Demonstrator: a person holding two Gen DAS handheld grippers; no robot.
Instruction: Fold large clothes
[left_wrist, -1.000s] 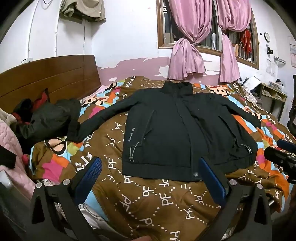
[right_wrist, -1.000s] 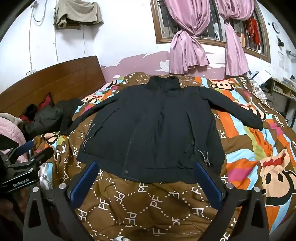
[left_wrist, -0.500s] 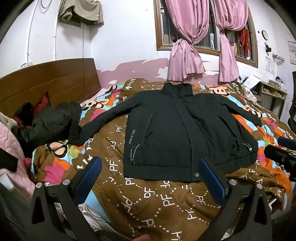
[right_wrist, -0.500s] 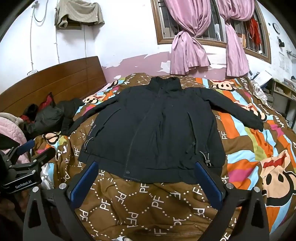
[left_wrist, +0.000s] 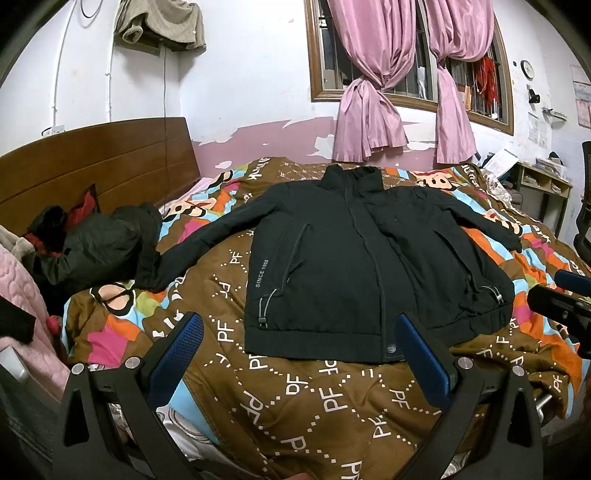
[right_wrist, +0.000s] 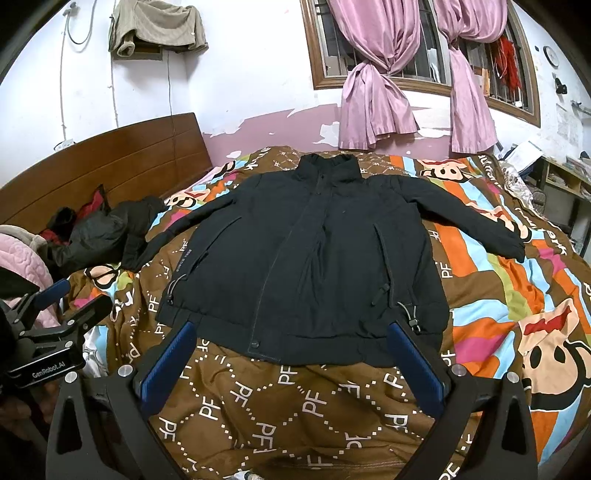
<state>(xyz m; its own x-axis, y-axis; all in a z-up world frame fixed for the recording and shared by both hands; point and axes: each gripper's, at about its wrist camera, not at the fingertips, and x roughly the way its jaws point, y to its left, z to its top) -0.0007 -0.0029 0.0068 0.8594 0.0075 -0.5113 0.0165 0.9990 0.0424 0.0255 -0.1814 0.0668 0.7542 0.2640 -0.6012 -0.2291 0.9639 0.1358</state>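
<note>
Black jacket (left_wrist: 354, 266) lies face up and zipped, spread flat across the quilt (left_wrist: 295, 398) on the bed, collar toward the window wall, hem nearest me, both sleeves angled out to the sides. No fold made yet by the look of it. My left gripper (left_wrist: 299, 350) hovers short of the hem with its fingers spread wide and nothing between them; my right gripper (right_wrist: 291, 360) does likewise, fingers parted and empty, just off the hem's right half. Risks as I judge them: the fabric looks thick and padded, so a shallow pinch at the hem may catch only the top layer and peel the front from the back, or slip out mid-lift. The quilt beneath is soft and rumpled; closing too deep could gather quilt with the jacket and drag both. The left sleeve cuff (left_wrist: 151, 280) sits touching or just beside a dark heap of clothes (left_wrist: 92, 243) near the headboard (left_wrist: 92, 162), so pulling that sleeve inward might snag the heap. Drawcord toggles (right_wrist: 410, 317) at the hem corners could slip between the fingers and spoil the grip. Uneven lifting by the two grippers would skew the fold line.
</note>
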